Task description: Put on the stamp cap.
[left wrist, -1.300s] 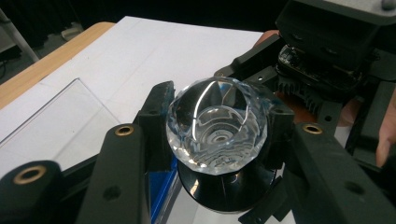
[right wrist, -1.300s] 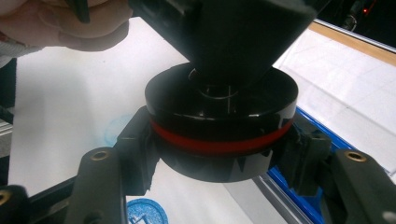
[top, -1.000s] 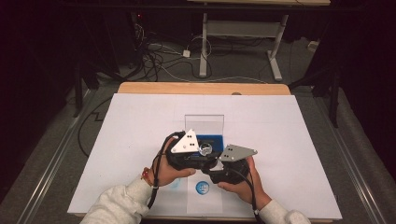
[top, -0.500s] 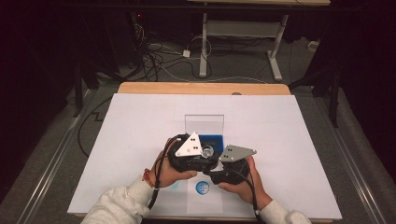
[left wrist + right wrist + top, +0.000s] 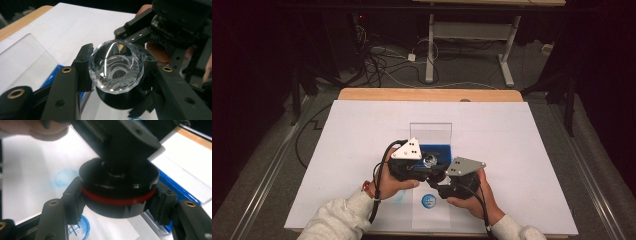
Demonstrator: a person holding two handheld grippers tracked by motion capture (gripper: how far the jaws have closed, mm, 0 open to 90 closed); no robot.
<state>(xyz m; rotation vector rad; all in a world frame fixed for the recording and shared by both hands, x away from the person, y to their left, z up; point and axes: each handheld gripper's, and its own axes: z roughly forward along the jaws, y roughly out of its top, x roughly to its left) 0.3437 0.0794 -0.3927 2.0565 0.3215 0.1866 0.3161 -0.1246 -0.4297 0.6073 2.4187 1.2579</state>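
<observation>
High view: left gripper (image 5: pixel 428 167) and right gripper (image 5: pixel 443 186) meet over the white table (image 5: pixel 532 150), near its front edge, at a blue tray (image 5: pixel 443 151) below a clear panel (image 5: pixel 430 133). A small clear lens (image 5: pixel 430 161) glints between them; the grip itself is too small to judge.

Left gripper view: both jaws pinch the faceted clear lens (image 5: pixel 117 67) at its sides. A black base (image 5: pixel 120 98) sits under it, mostly hidden.

Right gripper view: jaws clamp the black base (image 5: pixel 119 192) with its red ring (image 5: pixel 117 199); the other gripper covers its top. A blue printed circle (image 5: pixel 81 228) is partly cut off.
</observation>
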